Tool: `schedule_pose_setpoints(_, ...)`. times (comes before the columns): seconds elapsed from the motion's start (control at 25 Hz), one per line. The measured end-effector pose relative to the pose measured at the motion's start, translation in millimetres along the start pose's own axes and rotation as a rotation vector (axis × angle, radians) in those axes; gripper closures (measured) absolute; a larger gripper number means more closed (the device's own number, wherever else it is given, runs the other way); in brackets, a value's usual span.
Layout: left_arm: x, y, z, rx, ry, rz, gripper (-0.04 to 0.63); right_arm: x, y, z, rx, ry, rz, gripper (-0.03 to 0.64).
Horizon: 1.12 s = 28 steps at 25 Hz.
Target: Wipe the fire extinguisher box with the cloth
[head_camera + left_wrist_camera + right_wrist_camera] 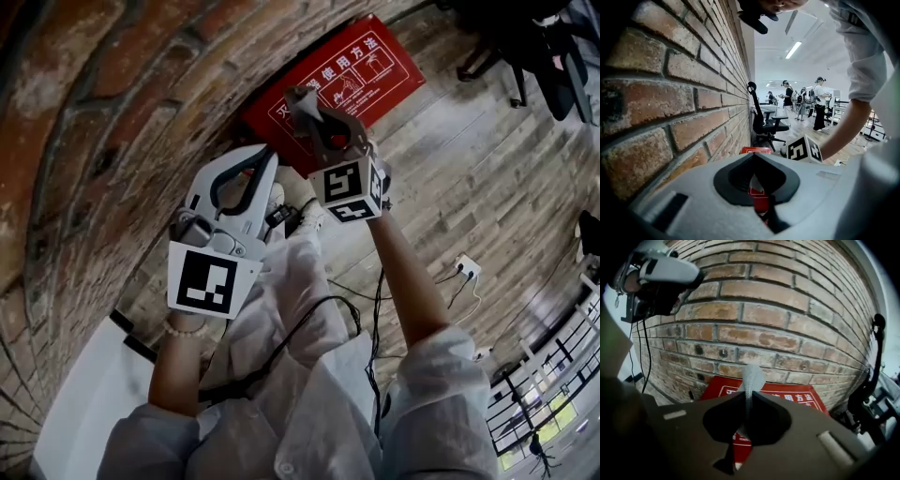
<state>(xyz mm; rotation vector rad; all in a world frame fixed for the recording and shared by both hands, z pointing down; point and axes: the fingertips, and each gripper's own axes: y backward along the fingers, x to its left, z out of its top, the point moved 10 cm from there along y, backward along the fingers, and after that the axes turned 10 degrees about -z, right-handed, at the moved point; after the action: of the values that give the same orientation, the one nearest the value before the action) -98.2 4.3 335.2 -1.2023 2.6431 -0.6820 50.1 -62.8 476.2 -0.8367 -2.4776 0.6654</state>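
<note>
The red fire extinguisher box (361, 67) with white print stands on the wooden floor against the brick wall. My dark right gripper (314, 112) hovers just in front of it, shut on a small grey cloth (300, 97). In the right gripper view the cloth (752, 376) sticks up from between the jaws, with the box (790, 397) behind. My white left gripper (267, 156) is beside the right one, nearer the wall and farther back from the box, jaws together with nothing held. In the left gripper view the box (759, 199) shows through the jaw opening.
The brick wall (103, 122) runs along the left. A black office chair (761, 123) stands beyond the box, and several people (819, 101) are far off in the room. A white power strip (466, 268) and cables lie on the floor at right.
</note>
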Motion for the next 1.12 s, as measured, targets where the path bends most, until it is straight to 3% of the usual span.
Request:
schedule_pose_setpoints(0.56,-0.6,-24.0,2.8,0.013,-0.007,-0.042,0.598,-118.6,7.2,-41.3,0.089,-0.004,-0.222,0.594)
schedule_pose_setpoints(0.84,1.0,-31.3,2.4,0.027,-0.005,-0.050,0.598,-163.7,-4.6,-65.4,0.194,0.078,-0.295,0.594)
schedule_pose_setpoints(1.12,2.1,-36.6,2.1,0.037,-0.013,-0.055,0.598,-185.0,-22.8,-75.3,0.282,0.118,-0.309,0.594)
